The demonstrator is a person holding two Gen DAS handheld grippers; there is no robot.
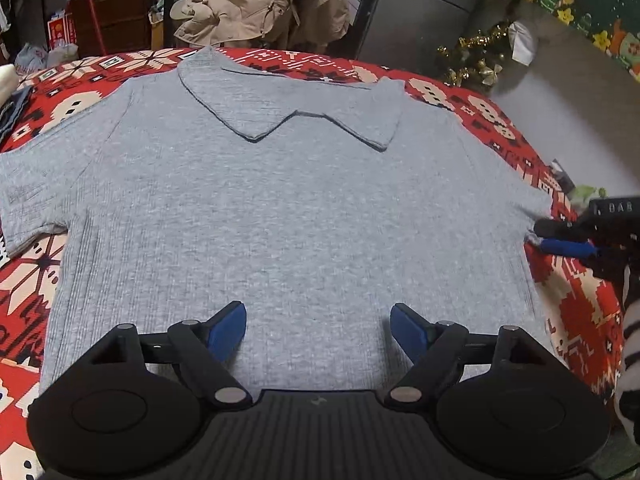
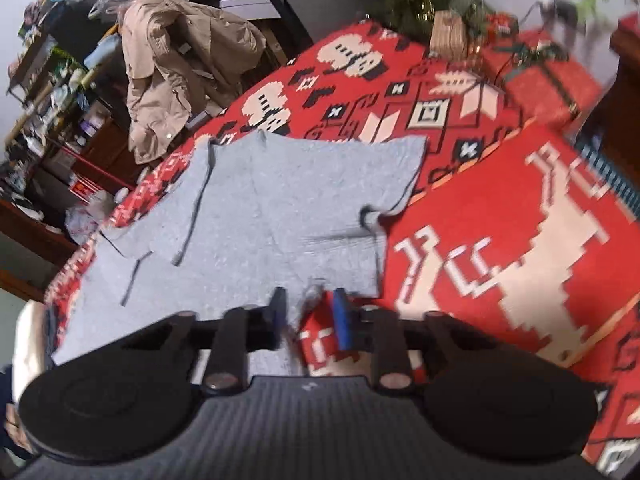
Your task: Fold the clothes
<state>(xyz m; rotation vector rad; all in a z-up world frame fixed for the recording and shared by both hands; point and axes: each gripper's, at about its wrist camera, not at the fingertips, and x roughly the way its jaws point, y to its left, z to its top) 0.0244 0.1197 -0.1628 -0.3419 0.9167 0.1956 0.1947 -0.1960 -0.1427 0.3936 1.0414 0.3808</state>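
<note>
A grey ribbed polo shirt (image 1: 280,200) lies flat, collar (image 1: 288,108) at the far side, on a red patterned cloth (image 1: 580,300). My left gripper (image 1: 318,322) hangs open over the shirt's lower middle, nothing between its blue pads. My right gripper (image 1: 538,236) is at the shirt's right side edge, just below the sleeve. In the blurred right wrist view its jaws (image 2: 310,312) stand narrow with a tuft of the shirt (image 2: 280,208) edge between them. A gap with red cloth (image 2: 500,220) shows between the pads.
A beige jacket (image 1: 260,4) hangs behind the table's far edge. A small decorated tree (image 1: 476,56) stands at the back right. Dark folded fabric (image 1: 12,112) lies at the left edge. A striped sleeve (image 1: 630,340) is at the right.
</note>
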